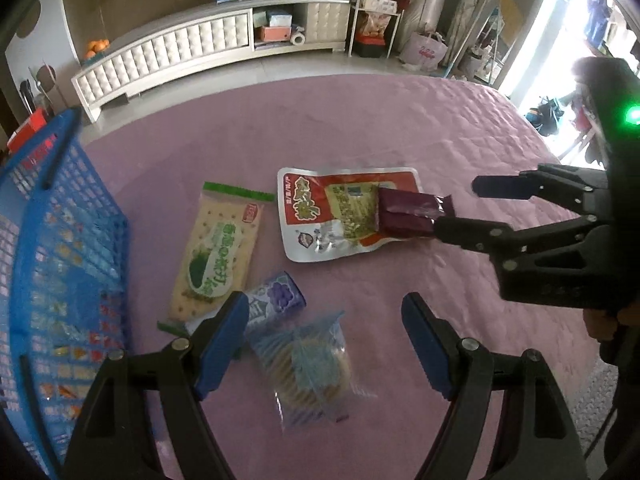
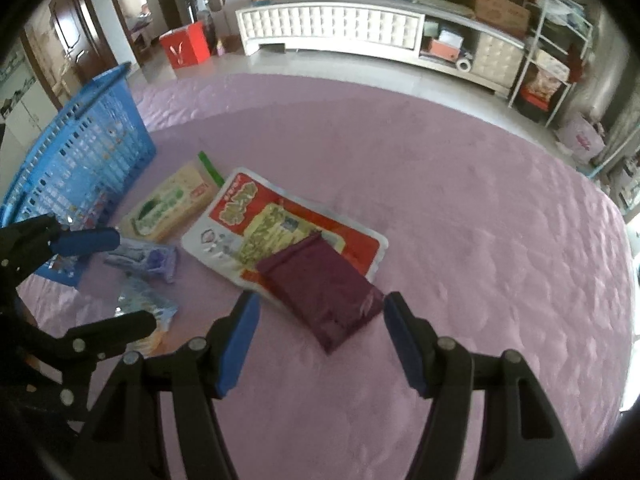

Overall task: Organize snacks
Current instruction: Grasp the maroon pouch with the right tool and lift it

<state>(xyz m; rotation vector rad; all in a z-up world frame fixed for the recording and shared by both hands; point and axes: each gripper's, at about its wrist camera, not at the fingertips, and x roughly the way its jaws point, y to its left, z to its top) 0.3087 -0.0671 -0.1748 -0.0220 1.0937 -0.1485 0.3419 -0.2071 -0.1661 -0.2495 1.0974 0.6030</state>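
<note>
Several snack packets lie on a pink quilted cover (image 1: pixel 400 128). A clear biscuit packet (image 1: pixel 308 364) sits just below my open left gripper (image 1: pixel 324 344), its pads (image 1: pixel 222 344) apart on either side. Beside it are a purple grape packet (image 1: pixel 276 296) and a green cracker packet (image 1: pixel 216 248). A maroon packet (image 2: pixel 320 292) rests on a large red-and-white pouch (image 2: pixel 280 224). My right gripper (image 2: pixel 322 340) is open, with the maroon packet's near end between its pads, not pressed. From the left wrist view, the right gripper (image 1: pixel 456 205) has one fingertip beside that packet.
A blue plastic basket (image 1: pixel 60 280) (image 2: pixel 80 152) stands at the left edge of the cover, with packets inside. Beyond the cover are a tiled floor, a long white cabinet (image 2: pixel 332 28), a red box (image 2: pixel 184 44) and a metal rack (image 2: pixel 556 52).
</note>
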